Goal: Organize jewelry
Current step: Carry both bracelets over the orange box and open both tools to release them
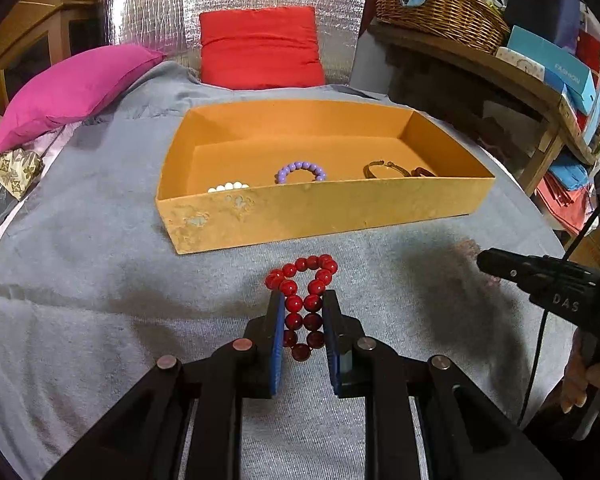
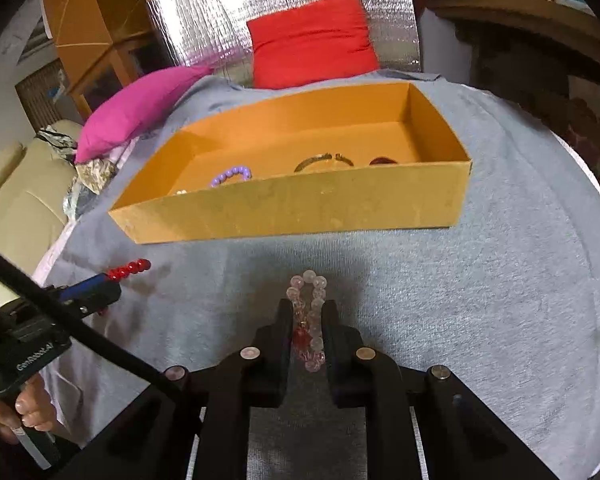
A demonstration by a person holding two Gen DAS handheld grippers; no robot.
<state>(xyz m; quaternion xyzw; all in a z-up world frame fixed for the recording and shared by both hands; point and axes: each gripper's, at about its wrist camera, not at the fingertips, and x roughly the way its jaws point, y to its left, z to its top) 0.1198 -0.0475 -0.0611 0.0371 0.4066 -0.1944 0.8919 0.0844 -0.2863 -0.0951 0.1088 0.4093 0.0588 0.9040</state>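
Note:
My left gripper (image 1: 302, 295) is shut on a red bead bracelet (image 1: 305, 300), squeezed into a long loop just above the grey cloth. My right gripper (image 2: 308, 305) is shut on a clear pink bead bracelet (image 2: 311, 316), also pinched flat between the pads. Ahead of both stands an orange box (image 1: 324, 212) (image 2: 300, 208). Inside it lie a purple bead bracelet (image 1: 300, 171) (image 2: 232, 175), a white bead bracelet (image 1: 228, 187), a brass bangle (image 1: 382, 170) (image 2: 324, 160) and a dark red bangle (image 1: 422, 171) (image 2: 384, 160). The left gripper with its red bead bracelet (image 2: 129, 268) shows at the right wrist view's left edge.
A grey cloth (image 1: 100, 280) covers the round table. A pink cushion (image 1: 72, 92) and a red cushion (image 1: 260, 48) lie behind the box. At right a wooden shelf holds a wicker basket (image 1: 440, 8) and blue boxes (image 1: 552, 64). A person's hand (image 2: 24, 404) holds the left gripper's handle.

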